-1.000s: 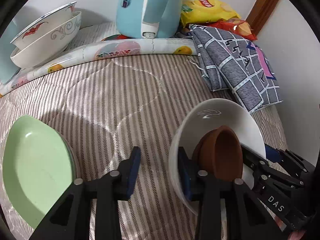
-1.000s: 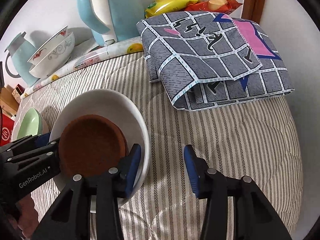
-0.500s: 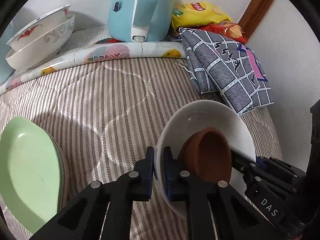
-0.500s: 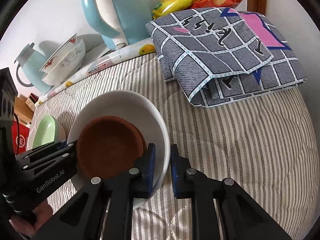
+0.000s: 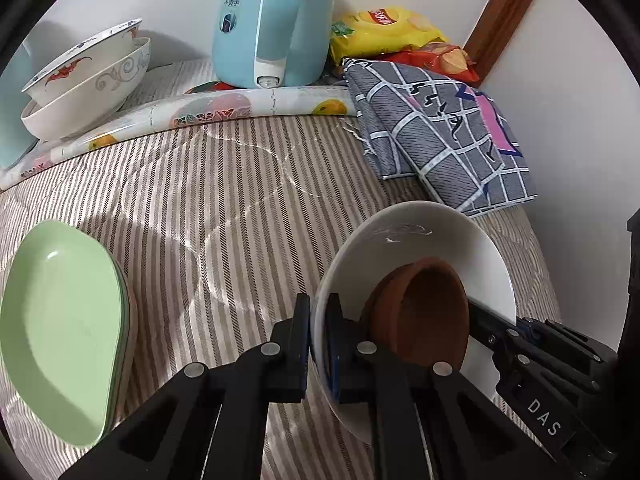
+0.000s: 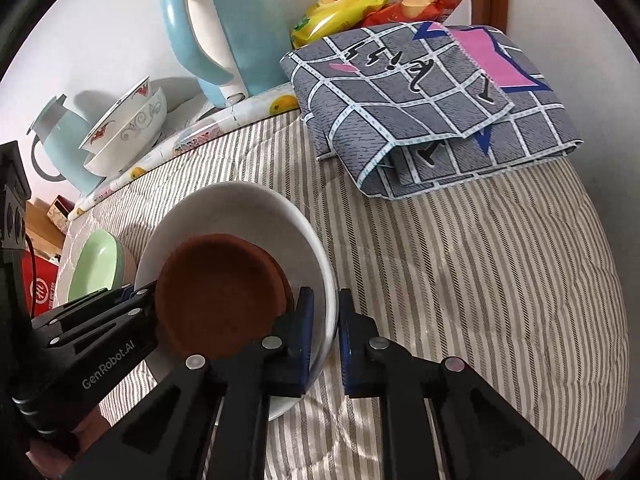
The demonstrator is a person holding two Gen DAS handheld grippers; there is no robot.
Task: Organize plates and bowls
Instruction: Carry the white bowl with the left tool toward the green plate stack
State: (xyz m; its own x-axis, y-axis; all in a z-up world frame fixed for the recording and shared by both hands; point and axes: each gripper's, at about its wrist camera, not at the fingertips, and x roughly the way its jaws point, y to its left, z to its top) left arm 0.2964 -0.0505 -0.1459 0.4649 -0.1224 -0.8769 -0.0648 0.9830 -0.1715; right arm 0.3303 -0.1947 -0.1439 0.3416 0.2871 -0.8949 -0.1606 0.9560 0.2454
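- Left wrist view: the left gripper [image 5: 318, 344] is at the lower middle of the frame, and its two blue pads are clamped on the left rim of the white bowl [image 5: 404, 236].
- A brown bowl [image 5: 424, 312] lies tilted inside the white bowl, at the lower right.
- The right gripper [image 5: 496, 326] comes in from the lower right and pinches the opposite rim.
- Stacked green plates [image 5: 56, 320] rest on the striped cover [image 5: 224, 184] at the left edge.
- At the upper left stand two nested patterned bowls [image 5: 86, 80]; a blue kettle [image 5: 272, 20] stands at the top middle.
- Right wrist view: the right gripper [image 6: 324, 336] at the lower middle is closed on the right rim of the white bowl [image 6: 248, 212], with the brown bowl [image 6: 220, 296] inside it.
- The left gripper [image 6: 134, 300] holds the rim at the lower left.
- A folded grey checked cloth [image 6: 432, 104] lies at the upper right, with snack bags [image 6: 352, 0] behind it.
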